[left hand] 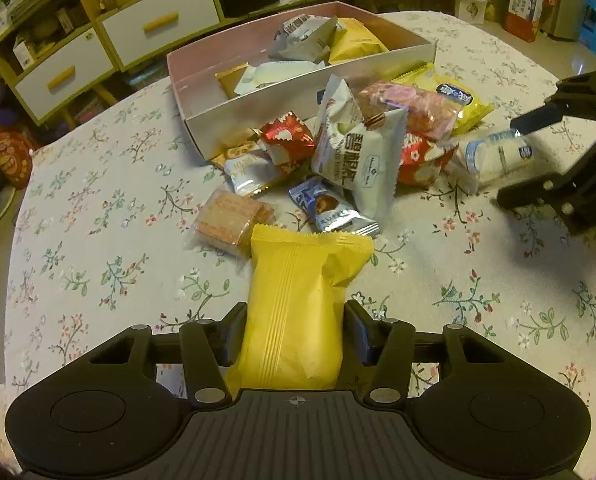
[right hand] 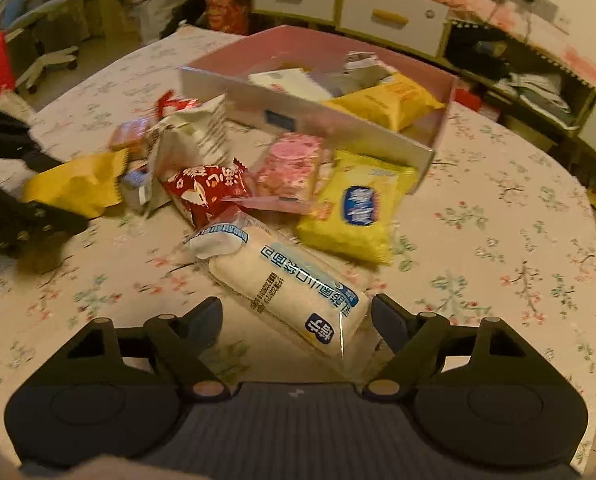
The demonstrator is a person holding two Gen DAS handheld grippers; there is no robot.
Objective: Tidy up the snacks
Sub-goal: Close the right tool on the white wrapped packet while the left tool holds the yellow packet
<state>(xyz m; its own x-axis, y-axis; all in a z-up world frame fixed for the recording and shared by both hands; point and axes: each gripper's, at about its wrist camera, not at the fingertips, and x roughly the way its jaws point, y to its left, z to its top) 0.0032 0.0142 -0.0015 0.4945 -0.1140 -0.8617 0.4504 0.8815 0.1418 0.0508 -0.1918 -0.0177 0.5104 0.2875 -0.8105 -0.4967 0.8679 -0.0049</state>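
Yellow wrapper fills the left hand-held gripper, both fingers pressed against the yellow packet above the floral desk. Only the right wrist view, blurred, shows the right hand-held gripper spread wide around a white bread pack, lying beside the snack pile near the pink box; contact is unclear.
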